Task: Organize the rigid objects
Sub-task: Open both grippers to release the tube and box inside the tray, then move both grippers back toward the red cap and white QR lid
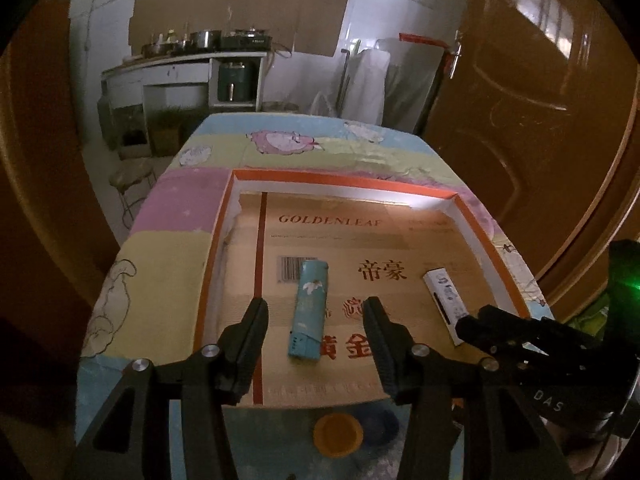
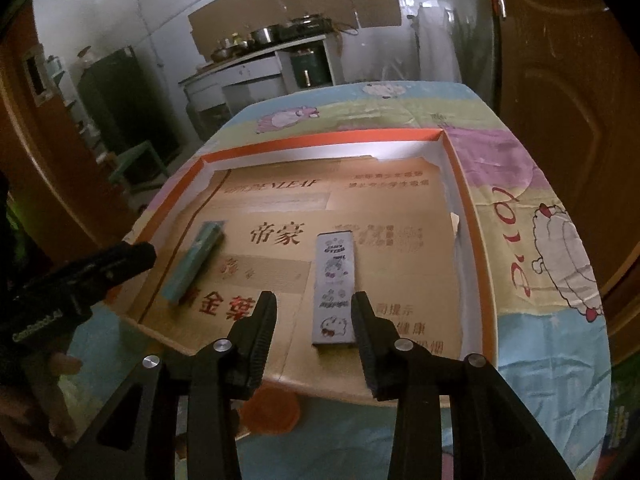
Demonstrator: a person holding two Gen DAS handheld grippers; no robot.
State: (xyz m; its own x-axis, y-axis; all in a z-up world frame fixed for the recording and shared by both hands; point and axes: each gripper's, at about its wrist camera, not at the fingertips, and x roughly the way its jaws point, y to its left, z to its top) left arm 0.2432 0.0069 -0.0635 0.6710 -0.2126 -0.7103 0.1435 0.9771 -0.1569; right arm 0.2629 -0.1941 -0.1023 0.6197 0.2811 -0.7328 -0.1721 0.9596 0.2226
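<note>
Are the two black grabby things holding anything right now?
No. The left gripper is open around the teal lighter without touching it, and the right gripper is open by the white patterned lighter.

A shallow tray [image 1: 224,216] lies on the counter [image 1: 160,280]. In the tray, two small boxes lie flat and apart: one box [image 1: 308,308] toward the left wall, the other box [image 2: 335,292] right of it. A round lid [image 1: 338,434] lies on the counter by the near edge, before the tray.
</note>
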